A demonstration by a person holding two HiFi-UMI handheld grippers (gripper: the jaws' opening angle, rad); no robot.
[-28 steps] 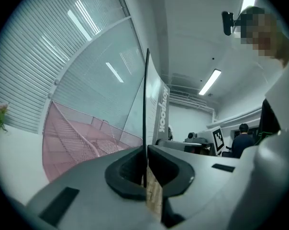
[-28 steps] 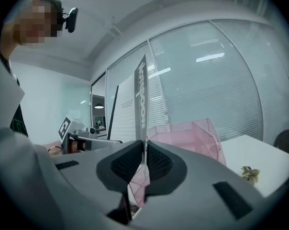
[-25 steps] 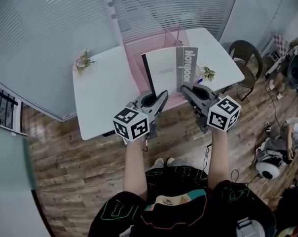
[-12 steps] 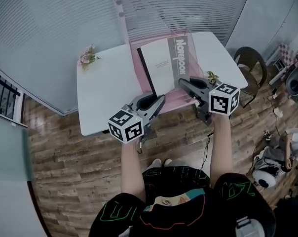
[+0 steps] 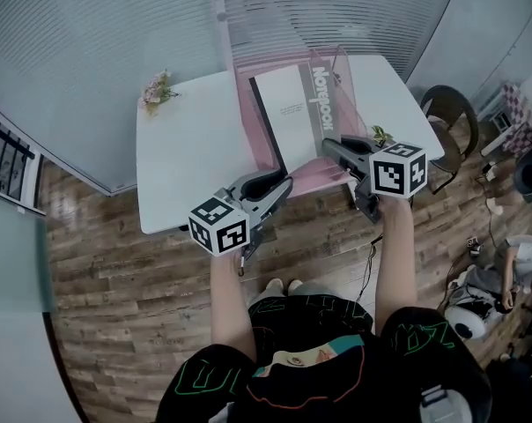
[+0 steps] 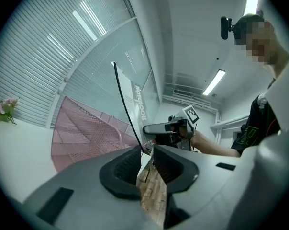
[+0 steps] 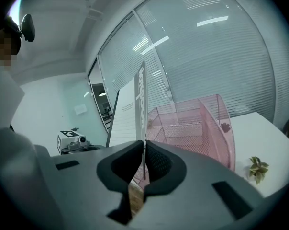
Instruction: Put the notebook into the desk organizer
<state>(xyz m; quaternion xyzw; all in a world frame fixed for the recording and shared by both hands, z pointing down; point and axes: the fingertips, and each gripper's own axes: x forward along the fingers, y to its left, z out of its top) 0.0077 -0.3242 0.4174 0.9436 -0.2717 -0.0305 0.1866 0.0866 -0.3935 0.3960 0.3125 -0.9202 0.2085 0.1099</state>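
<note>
Our left hand-held gripper (image 5: 282,181) is clamped on the near corner of the notebook (image 5: 294,113), by its black spine. Our right hand-held gripper (image 5: 329,146), at its two o'clock, pinches the same near edge below the grey title strip, jaws almost together on the thin cover. Between them we hold the notebook upright, its white cover facing us, rising toward twelve o'clock. Just beyond it stands the pink mesh desk organizer (image 5: 247,95) on the white worktop (image 5: 187,157); we cannot tell whether the notebook is past its rim. Small flowers (image 5: 158,86) lie at the organizer's ten o'clock, a little plant (image 5: 378,135) at its four o'clock. A chair (image 5: 442,104) stands farther right.
</note>
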